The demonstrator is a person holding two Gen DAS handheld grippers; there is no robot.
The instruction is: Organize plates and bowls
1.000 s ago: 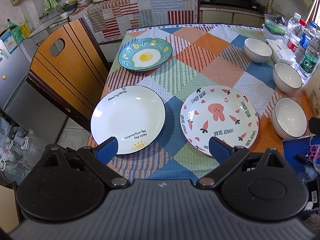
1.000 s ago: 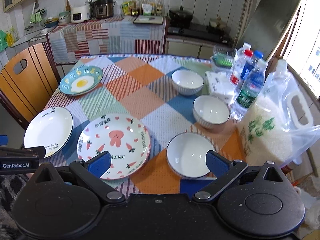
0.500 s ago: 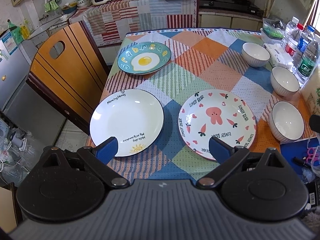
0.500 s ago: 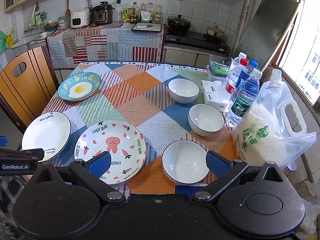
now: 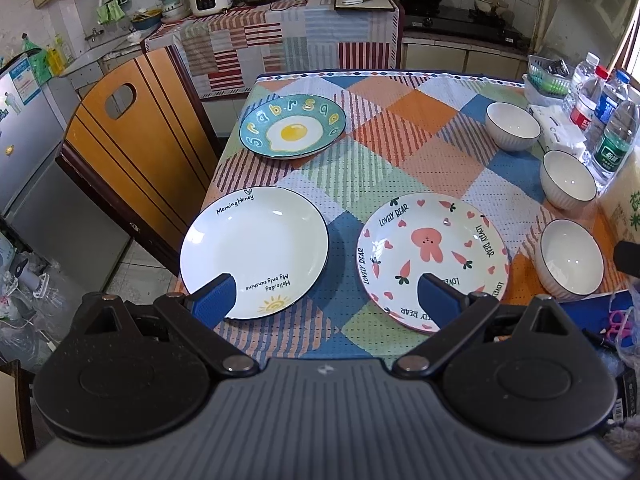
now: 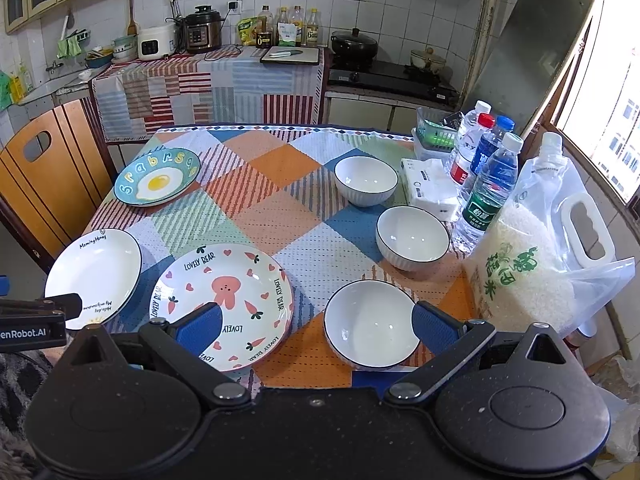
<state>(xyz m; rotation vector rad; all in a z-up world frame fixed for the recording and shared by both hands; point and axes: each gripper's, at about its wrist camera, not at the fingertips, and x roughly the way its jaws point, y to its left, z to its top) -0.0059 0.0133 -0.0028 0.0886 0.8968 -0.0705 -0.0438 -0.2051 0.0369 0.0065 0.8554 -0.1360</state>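
Three plates lie on the checked tablecloth: a white plate (image 5: 256, 248) (image 6: 94, 276) at the near left, a pink bunny plate (image 5: 432, 258) (image 6: 224, 300) beside it, and a teal fried-egg plate (image 5: 292, 132) (image 6: 157, 182) further back. Three white bowls stand along the right side: near (image 5: 570, 262) (image 6: 370, 330), middle (image 5: 568, 180) (image 6: 412, 238) and far (image 5: 513, 126) (image 6: 366, 180). My left gripper (image 5: 324, 300) is open above the near edge, between the white and bunny plates. My right gripper (image 6: 318, 326) is open, between the bunny plate and the near bowl.
Water bottles (image 6: 486, 184), a bag of rice (image 6: 528, 268), a tissue pack (image 6: 430, 192) and a green basket (image 6: 436, 134) crowd the table's right edge. A wooden chair (image 5: 132, 148) stands at the left side. A kitchen counter (image 6: 208, 80) runs behind.
Both grippers have pulled back and risen a little, so the table looks further off and more of the kitchen shows. Plates and bowls have not moved.
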